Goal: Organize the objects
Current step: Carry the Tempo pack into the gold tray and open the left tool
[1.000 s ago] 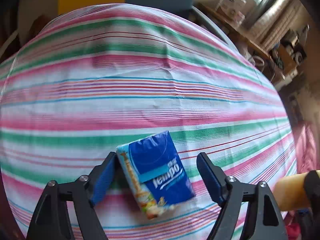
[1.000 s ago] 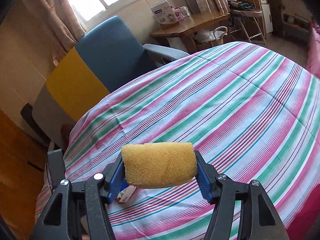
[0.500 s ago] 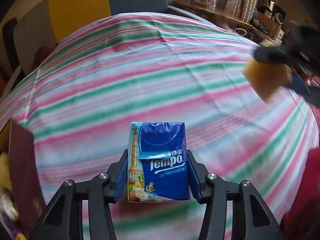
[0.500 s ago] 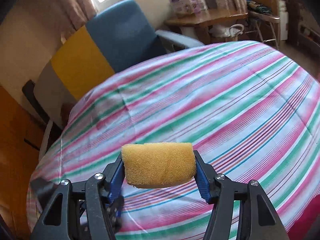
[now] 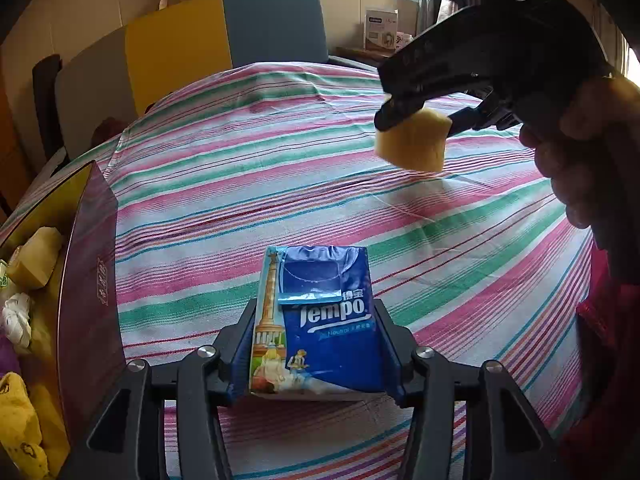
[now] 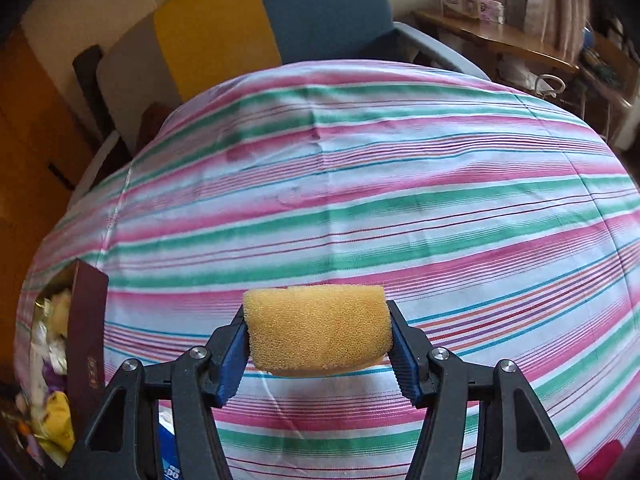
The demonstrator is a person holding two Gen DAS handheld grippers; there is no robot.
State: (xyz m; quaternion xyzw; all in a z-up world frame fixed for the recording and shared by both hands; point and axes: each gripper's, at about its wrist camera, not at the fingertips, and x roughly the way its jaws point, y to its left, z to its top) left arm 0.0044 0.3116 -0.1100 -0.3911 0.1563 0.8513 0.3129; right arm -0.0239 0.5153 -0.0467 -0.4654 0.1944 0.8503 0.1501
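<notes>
At the far left edge of the desk (image 5: 280, 168), which is draped in a pink, green and white striped cloth, stands a dark maroon box (image 5: 90, 292) with its top open. Inside it lie a tan wrapped bundle, white crumpled pieces and yellow packets; what they are cannot be told.

To the right of the box, low in the left wrist view, the left tongs (image 5: 316, 354) have just been closing and now clamp a blue tissue pack (image 5: 328, 328) by its two long sides. The pack stands upright between the blue pads, held above the cloth, its printed face towards the camera, with a column and small figures drawn down its left strip.

Further right and higher up, the right tongs (image 5: 416, 130) reach in from the right, carried by a hand (image 5: 580, 152). They grip a yellow sponge (image 5: 412, 142) in the air over the middle of the desk, well apart from the tissue pack. In the right wrist view the sponge (image 6: 318, 330) sits crosswise between the pads of these tongs (image 6: 318, 344), squeezed at both ends, with the box (image 6: 86, 344) at the lower left.

Behind the desk stands a chair (image 5: 276, 26) with a blue back, beside yellow and grey panels. At the far right is a wooden shelf (image 6: 496, 36) with a white carton on it.
</notes>
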